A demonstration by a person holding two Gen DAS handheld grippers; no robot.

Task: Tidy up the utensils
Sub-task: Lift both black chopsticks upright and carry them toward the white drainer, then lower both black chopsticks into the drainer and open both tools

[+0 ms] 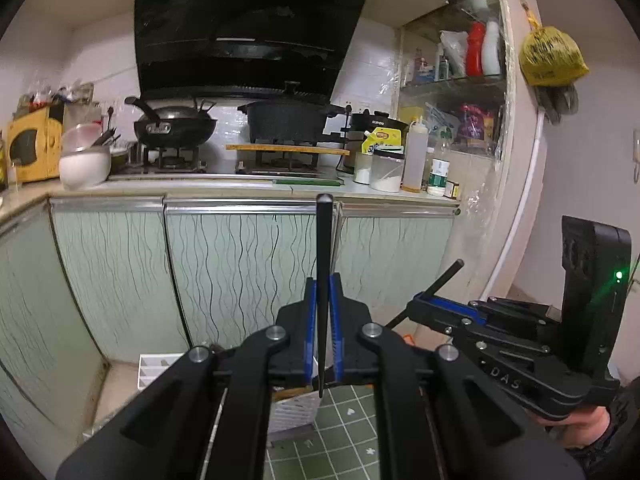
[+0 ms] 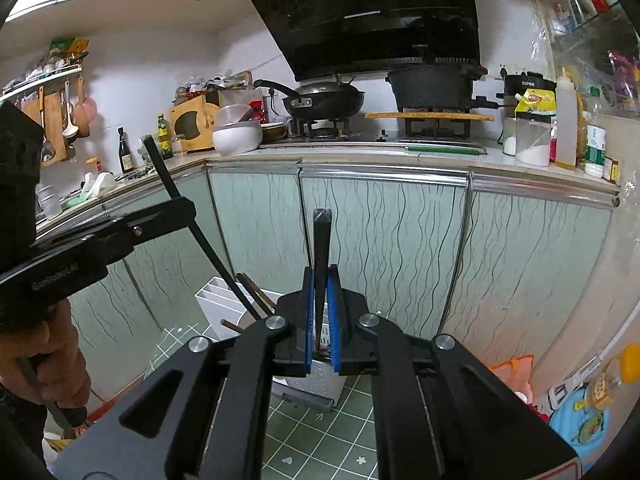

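Two black chopsticks, one in each gripper. Left gripper (image 1: 322, 300) pinching one chopstick (image 1: 323, 264) between blue pads (image 1: 309, 320), thick end up, thin tip hanging just above the white holder (image 1: 294, 410). Right gripper (image 2: 320, 300) pinching the other chopstick (image 2: 321, 248) the same way, upright, low end down by the holder (image 2: 216, 300). Both held above the green table (image 1: 340, 432), neither dropped in yet. Best way, as a guess: keep each stick straight up, line the thin tip over one open slot, go down slow, then let go only when the tip sits well inside. Good to put the pair in the same slot, and to keep the two tools apart so no bumping. Risk: a tilted stick could hit the rim and slide out of the pads. Right view gives more of the holder: white slots at the back and brown sticks (image 2: 256, 294) already leaning inside, plus the left tool (image 2: 132, 224) from the side with its stick slanting. Left view hides most of that behind the tool, but shows the right tool (image 1: 444, 312) from the side, its stick (image 1: 446, 280) poking out at a slant, and a small white tray (image 1: 158, 368) low by the cupboards.
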